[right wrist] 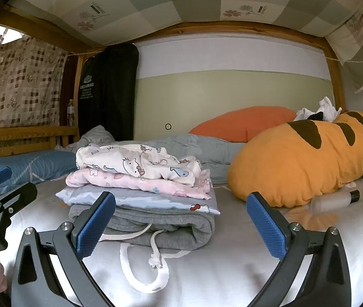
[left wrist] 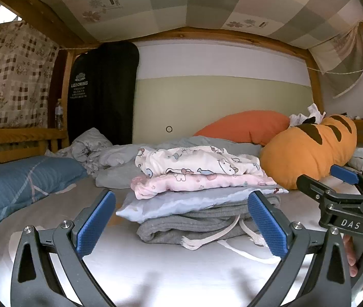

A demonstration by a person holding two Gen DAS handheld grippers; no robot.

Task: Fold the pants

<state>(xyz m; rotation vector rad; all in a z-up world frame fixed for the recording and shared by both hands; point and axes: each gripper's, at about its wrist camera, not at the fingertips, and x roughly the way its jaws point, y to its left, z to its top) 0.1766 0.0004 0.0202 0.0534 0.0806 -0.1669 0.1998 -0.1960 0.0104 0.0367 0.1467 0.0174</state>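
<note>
A stack of folded clothes lies on the white bed sheet [left wrist: 181, 276]. Folded grey sweatpants [left wrist: 196, 226] [right wrist: 161, 226] form the bottom layer, their white drawstring [right wrist: 135, 268] trailing toward me. On them rest a light blue piece [left wrist: 176, 203], a pink printed piece [left wrist: 194, 183] and white cartoon-print pants [left wrist: 196, 162] [right wrist: 140, 165] on top. My left gripper [left wrist: 181, 222] is open in front of the stack, with nothing between its blue pads. My right gripper [right wrist: 181, 222] is open too, near the stack's right side, and holds nothing. Each gripper shows in the other's view: right gripper [left wrist: 329, 179], left gripper [right wrist: 7, 184].
A striped orange plush pillow [right wrist: 304, 163] and an orange cushion [left wrist: 245, 125] lie to the right. A bottle [right wrist: 332, 200] rests by the plush. A blue pillow [left wrist: 15, 186] is on the left, a crumpled quilt [left wrist: 99, 151] behind. Wooden bed rails and curtains enclose the bed.
</note>
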